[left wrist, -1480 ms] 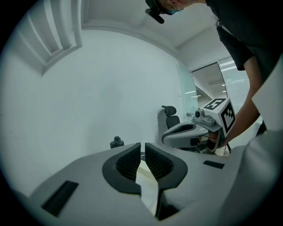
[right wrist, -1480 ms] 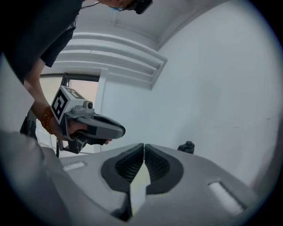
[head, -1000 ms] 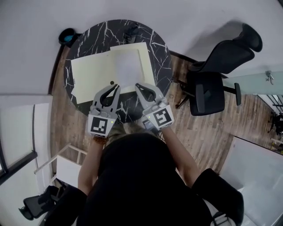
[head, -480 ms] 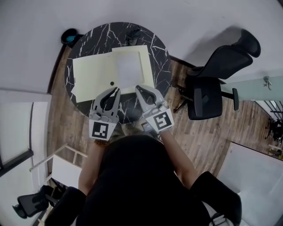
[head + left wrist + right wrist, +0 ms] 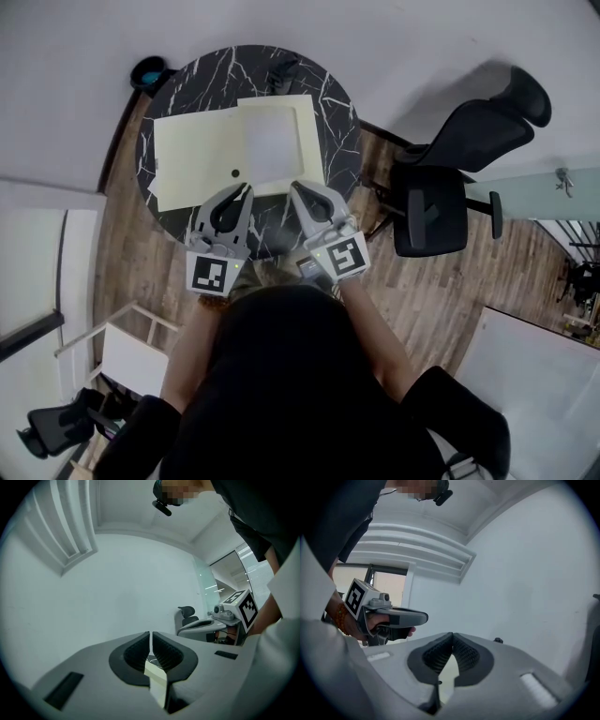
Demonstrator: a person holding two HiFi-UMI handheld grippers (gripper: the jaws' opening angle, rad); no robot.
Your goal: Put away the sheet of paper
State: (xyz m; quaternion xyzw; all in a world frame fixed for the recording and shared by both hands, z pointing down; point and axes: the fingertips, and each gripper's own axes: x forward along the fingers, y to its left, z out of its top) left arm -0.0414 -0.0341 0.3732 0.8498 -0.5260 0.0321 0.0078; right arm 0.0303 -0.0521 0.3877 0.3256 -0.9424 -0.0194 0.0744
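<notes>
A white sheet of paper [image 5: 272,141] lies on the right half of an open pale yellow folder [image 5: 197,155], on a round black marble table [image 5: 339,122]. Both grippers are held level, side by side, with their tips at the folder's near edge. My left gripper [image 5: 247,188] is shut, and in the left gripper view [image 5: 151,633] only a hairline gap shows between its jaws. The folder [image 5: 157,679] shows pale below them. My right gripper [image 5: 294,186] [image 5: 452,634] is shut too, its ribbed pads meeting at the tip. No frame shows either one pinching anything.
A small dark object [image 5: 281,70] sits at the table's far rim, and a black dot [image 5: 235,172] marks the folder. A black office chair [image 5: 459,159] stands to the right. On the floor are a dark round thing [image 5: 145,73] at far left and a white frame [image 5: 131,342] at near left.
The left gripper has shifted slightly. The right gripper, the folder and the paper stay where they were.
</notes>
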